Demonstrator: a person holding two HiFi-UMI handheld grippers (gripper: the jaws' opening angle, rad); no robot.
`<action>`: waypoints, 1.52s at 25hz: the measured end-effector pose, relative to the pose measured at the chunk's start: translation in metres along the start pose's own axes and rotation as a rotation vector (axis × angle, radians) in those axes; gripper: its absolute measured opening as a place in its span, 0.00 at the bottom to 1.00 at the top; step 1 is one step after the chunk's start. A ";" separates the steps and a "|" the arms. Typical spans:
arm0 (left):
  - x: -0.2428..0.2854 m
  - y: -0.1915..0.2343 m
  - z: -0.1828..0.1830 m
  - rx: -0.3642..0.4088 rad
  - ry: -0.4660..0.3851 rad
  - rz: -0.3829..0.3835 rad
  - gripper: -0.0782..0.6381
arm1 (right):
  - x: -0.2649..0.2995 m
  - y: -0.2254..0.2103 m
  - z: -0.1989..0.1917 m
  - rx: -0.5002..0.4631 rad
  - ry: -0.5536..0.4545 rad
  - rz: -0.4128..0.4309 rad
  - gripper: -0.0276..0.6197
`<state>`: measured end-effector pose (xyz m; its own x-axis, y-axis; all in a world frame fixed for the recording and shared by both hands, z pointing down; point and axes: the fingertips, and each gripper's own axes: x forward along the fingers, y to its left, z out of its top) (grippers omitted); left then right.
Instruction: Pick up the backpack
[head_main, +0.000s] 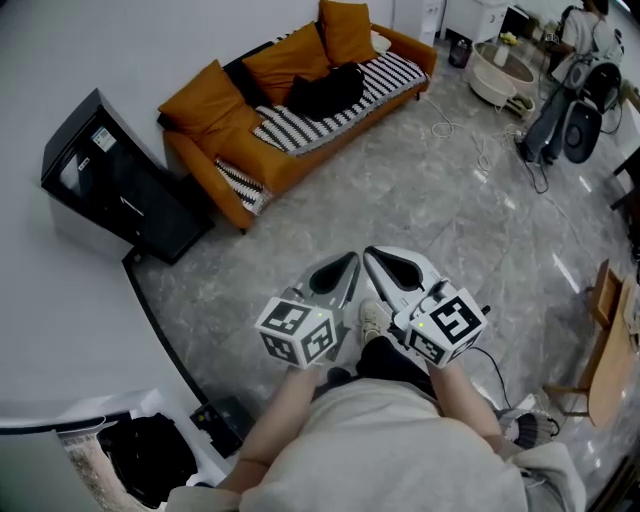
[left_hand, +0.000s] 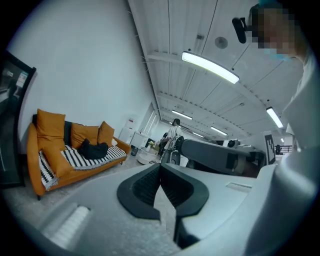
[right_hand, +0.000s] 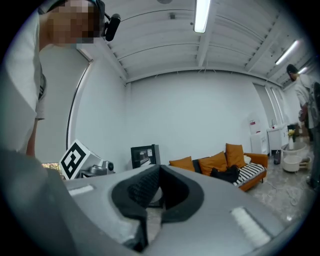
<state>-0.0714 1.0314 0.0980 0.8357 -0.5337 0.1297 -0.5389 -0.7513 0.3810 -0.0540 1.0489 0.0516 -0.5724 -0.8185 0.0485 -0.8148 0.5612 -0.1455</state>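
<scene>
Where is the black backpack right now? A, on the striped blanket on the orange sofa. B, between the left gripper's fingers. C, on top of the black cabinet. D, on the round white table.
A: the backpack lies on the striped blanket on the sofa, far from the left gripper and right gripper, both shut on nothing.

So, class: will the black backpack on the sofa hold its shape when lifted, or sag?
Probably floppy: the backpack lies slumped on the striped throw. It would likely sag and dangle from wherever it is gripped. It looks low and flattish, so perhaps lightly filled.
</scene>
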 end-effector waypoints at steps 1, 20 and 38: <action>0.012 0.006 0.006 -0.009 -0.006 -0.002 0.12 | 0.006 -0.016 0.005 -0.002 -0.002 -0.001 0.05; 0.197 0.095 0.107 0.013 -0.131 0.112 0.12 | 0.112 -0.194 0.051 0.031 -0.025 0.141 0.05; 0.302 0.243 0.135 -0.050 -0.051 0.110 0.12 | 0.244 -0.310 0.045 0.076 -0.007 0.098 0.05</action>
<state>0.0354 0.6355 0.1061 0.7645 -0.6320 0.1271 -0.6203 -0.6675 0.4119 0.0634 0.6695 0.0637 -0.6481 -0.7612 0.0236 -0.7455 0.6278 -0.2238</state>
